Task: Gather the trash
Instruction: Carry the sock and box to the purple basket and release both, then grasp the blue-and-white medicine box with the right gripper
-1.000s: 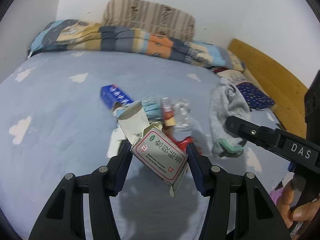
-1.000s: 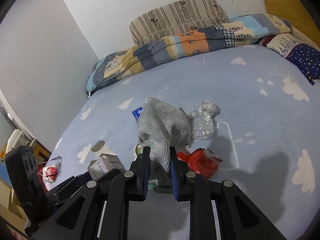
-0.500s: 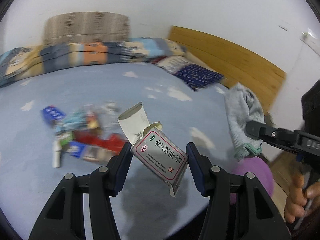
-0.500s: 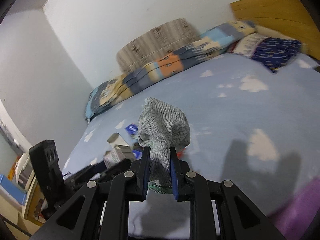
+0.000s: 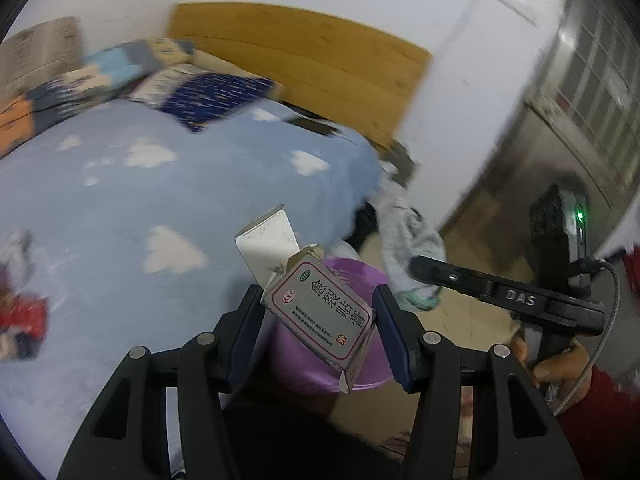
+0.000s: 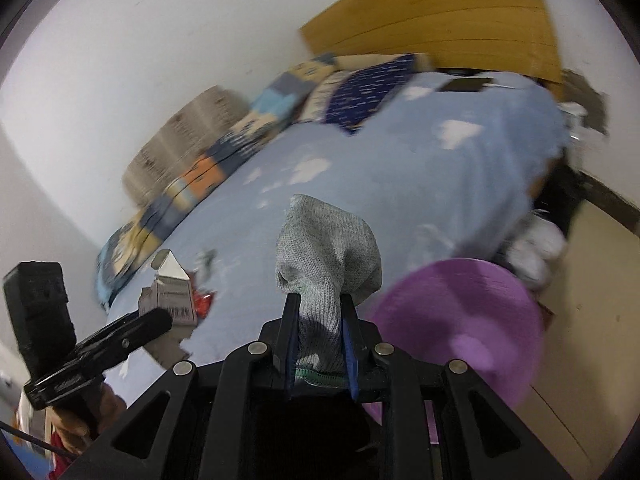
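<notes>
Left gripper (image 5: 318, 316) clamps the grey cardboard medicine box (image 5: 320, 316), right gripper (image 6: 319, 340) pinches the grey knitted sock (image 6: 328, 256); both should release only when fully above the round purple plastic basin (image 6: 472, 320) beside the bed edge.

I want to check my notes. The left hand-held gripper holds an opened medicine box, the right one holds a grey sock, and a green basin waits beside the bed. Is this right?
Not quite: the basin is purple, not green, as the right wrist view shows. The left hand-held gripper does hold the opened medicine box, and the right hand-held gripper the grey sock.
</notes>
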